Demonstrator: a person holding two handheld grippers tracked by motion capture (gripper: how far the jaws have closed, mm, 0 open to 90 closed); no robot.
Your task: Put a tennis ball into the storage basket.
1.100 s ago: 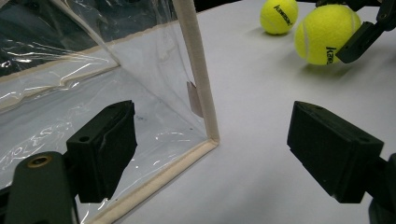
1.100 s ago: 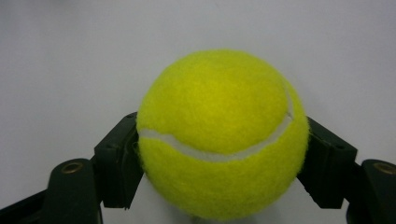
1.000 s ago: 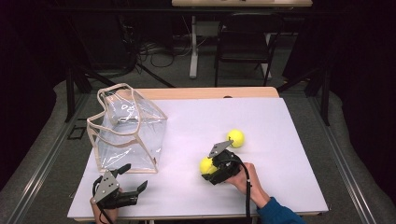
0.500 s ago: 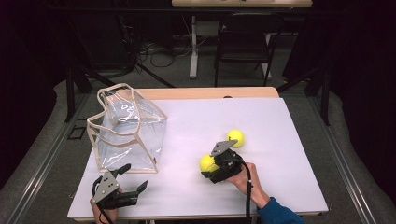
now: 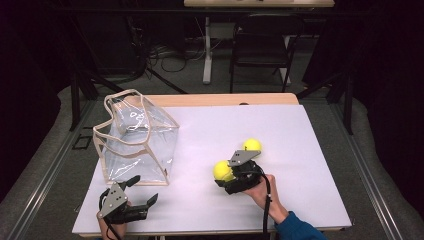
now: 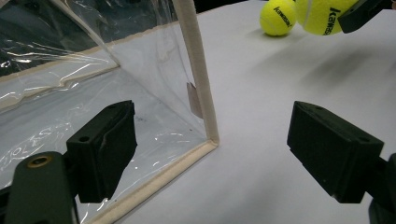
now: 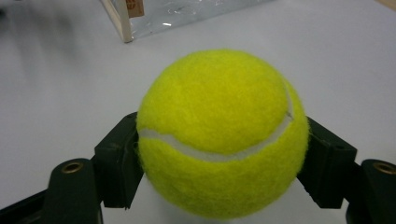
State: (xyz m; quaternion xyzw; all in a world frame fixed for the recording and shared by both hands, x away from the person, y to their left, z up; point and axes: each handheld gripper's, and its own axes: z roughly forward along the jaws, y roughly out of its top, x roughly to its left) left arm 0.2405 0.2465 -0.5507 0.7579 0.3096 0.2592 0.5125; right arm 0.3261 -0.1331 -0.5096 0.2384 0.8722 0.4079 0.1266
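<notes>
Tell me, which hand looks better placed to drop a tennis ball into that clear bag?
Right, probably. The right claw already grips a tennis ball, while the left claw sits open beside the clear bag's near corner.

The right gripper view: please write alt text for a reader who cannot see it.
A yellow tennis ball is clamped between the two black jaws of the right hand-held gripper, above a white table. The cream-edged bottom corner of a clear plastic bag stands behind it.
</notes>
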